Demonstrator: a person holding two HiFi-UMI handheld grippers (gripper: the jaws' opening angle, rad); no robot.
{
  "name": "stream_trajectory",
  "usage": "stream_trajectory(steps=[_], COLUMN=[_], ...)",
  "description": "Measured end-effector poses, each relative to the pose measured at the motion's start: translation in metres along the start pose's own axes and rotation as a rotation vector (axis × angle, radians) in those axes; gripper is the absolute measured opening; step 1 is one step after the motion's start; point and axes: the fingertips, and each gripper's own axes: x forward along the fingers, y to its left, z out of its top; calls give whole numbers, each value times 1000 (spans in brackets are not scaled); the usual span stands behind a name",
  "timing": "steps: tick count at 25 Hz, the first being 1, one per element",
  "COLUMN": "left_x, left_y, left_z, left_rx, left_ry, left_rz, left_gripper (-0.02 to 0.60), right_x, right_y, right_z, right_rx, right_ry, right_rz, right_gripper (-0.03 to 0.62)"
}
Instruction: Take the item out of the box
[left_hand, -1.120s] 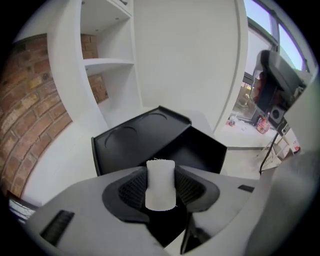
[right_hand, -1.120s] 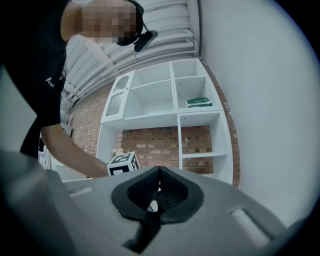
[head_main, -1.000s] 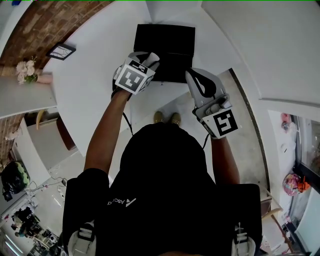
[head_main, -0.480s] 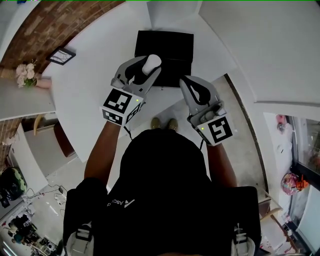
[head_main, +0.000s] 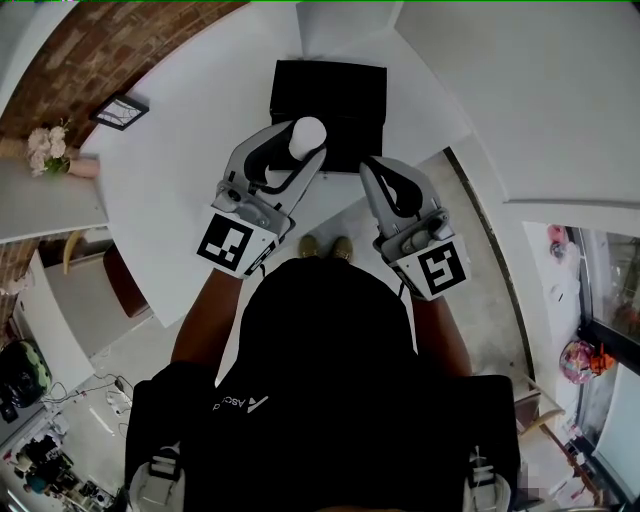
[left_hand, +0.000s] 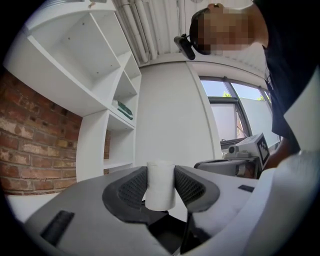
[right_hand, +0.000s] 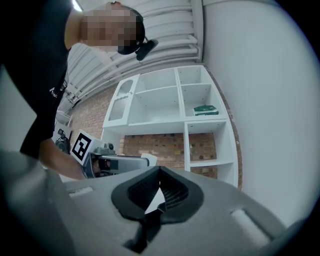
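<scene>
My left gripper (left_hand: 160, 176) has its 2 jaws closed on the white cylinder (head_main: 307, 135), with the pads pressing its round sides near the middle. In the head view the cylinder is at the upper centre of the frame, over the near edge of the black box (head_main: 330, 95) on the white table (head_main: 180, 180). My right gripper (right_hand: 159, 174) is closed and empty. The cylinder looks light and smooth, perhaps slippery, so I judge that a hold at mid-height is the safest.

box (head_main: 340, 85) on table (head_main: 170, 180), roll (head_main: 308, 131) in left gripper (head_main: 303, 142) over box's near edge, right gripper (head_main: 378, 168) beside it
</scene>
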Motion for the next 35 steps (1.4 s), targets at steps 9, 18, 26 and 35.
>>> stream_trajectory(steps=[9, 18, 26, 35], left_x=[-17, -16, -16, -15], left_y=[-10, -9, -9, -6], left_z=[4, 0, 1, 2], left_rx=[28, 9, 3, -1], left_ry=[-56, -51, -54, -59], left_rz=[-38, -55, -54, -48], left_gripper=[167, 169, 169, 169], right_x=[-6, -9, -10, -11], right_y=[12, 13, 13, 10], right_z=[8, 5, 4, 4], right_rx=[-11, -20, -19, -20], right_ry=[-41, -33, -30, -33], right_rz=[-9, -33, -40, -51], right_gripper=[0, 0, 0, 0])
